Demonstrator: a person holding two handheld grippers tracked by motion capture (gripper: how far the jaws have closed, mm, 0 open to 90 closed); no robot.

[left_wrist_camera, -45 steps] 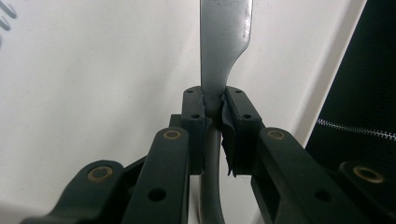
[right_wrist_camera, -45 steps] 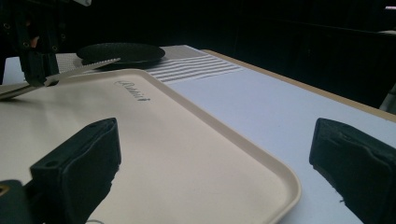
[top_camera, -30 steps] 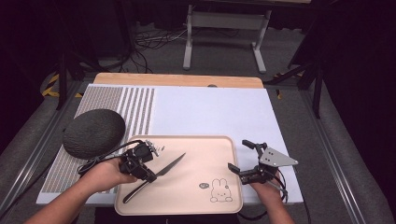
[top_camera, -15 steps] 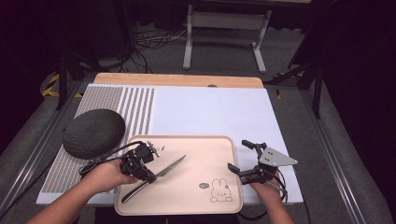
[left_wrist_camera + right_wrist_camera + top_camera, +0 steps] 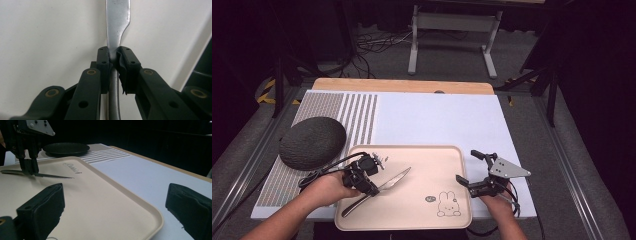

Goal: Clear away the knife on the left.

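White matting (image 5: 437,117) is covering the table, with a dark round plate (image 5: 312,141) sitting far left. Next along, I'm holding my left gripper (image 5: 362,176) over the beige tray (image 5: 422,210), jaws pinching tight on the knife (image 5: 393,178) where handle meets blade, its blade pointing right. Over at the tray's right edge, I'm keeping my right gripper (image 5: 476,167) wide open, gripping nothing.

A beige tray (image 5: 422,165) with a rabbit drawing lies at the near edge of the counter (image 5: 437,120). Over the tray's left part, the left gripper (image 5: 362,177) grips a knife (image 5: 379,187). Just beside its right edge, the right gripper (image 5: 469,167) rests with jaws apart. A dark round plate (image 5: 312,142) sits left of the tray.
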